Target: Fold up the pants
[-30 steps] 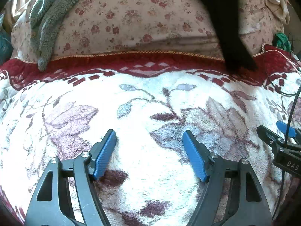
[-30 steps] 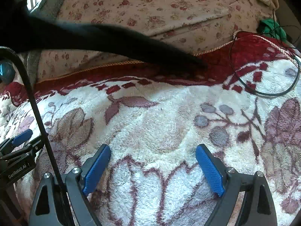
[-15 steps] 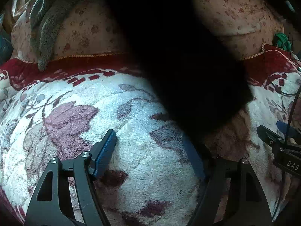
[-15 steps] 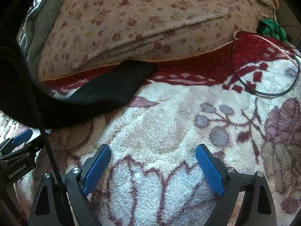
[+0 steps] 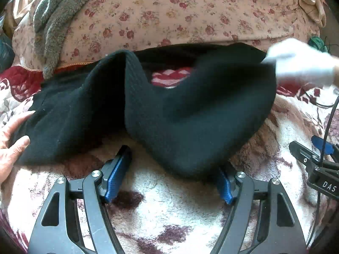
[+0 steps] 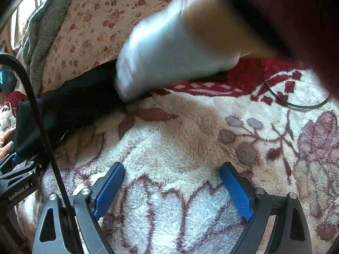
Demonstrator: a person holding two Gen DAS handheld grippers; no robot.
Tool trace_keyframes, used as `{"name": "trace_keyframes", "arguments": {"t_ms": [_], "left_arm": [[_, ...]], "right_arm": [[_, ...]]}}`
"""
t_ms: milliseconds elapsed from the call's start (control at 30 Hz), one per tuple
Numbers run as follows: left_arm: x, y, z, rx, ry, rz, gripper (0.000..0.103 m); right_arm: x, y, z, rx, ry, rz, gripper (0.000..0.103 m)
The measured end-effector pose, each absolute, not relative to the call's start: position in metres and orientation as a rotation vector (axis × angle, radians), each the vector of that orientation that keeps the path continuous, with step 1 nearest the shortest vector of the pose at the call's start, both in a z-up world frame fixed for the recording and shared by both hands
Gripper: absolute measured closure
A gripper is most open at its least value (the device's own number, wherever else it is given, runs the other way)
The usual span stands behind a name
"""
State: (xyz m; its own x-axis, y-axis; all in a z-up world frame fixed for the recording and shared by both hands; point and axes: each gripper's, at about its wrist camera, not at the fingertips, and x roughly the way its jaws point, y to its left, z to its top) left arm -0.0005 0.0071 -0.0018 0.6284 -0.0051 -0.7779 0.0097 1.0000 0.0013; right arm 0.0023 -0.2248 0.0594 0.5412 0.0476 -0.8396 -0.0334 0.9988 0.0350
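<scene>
My left gripper (image 5: 171, 180) has its two blue pads spread wide with nothing between them, and my right gripper (image 6: 172, 189) is equally wide and empty, both low over the fleece blanket (image 6: 190, 139). The one pair of black pants (image 5: 169, 110) lies crumpled on the blanket just ahead of the left gripper, its near edge drooping over the right pad. Two hands touch the pants: a bare hand (image 5: 9, 141) at the left edge and a white-gloved hand (image 5: 300, 67) at the far right, blurred.

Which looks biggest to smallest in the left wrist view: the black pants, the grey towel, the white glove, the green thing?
1. black pants
2. grey towel
3. white glove, blurred and maybe nearer the camera, so unsure against the towel
4. green thing, mostly hidden
</scene>
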Motion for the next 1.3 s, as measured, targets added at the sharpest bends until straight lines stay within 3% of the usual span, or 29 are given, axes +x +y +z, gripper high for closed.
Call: {"name": "trace_keyframes", "arguments": {"t_ms": [1300], "left_arm": [[-0.0002,0.0051,0.0007,0.025,0.898,-0.003,0.029]], "right_arm": [[0.0022,-0.2221,0.0585,0.003,1.002,0.043,0.012]]}}
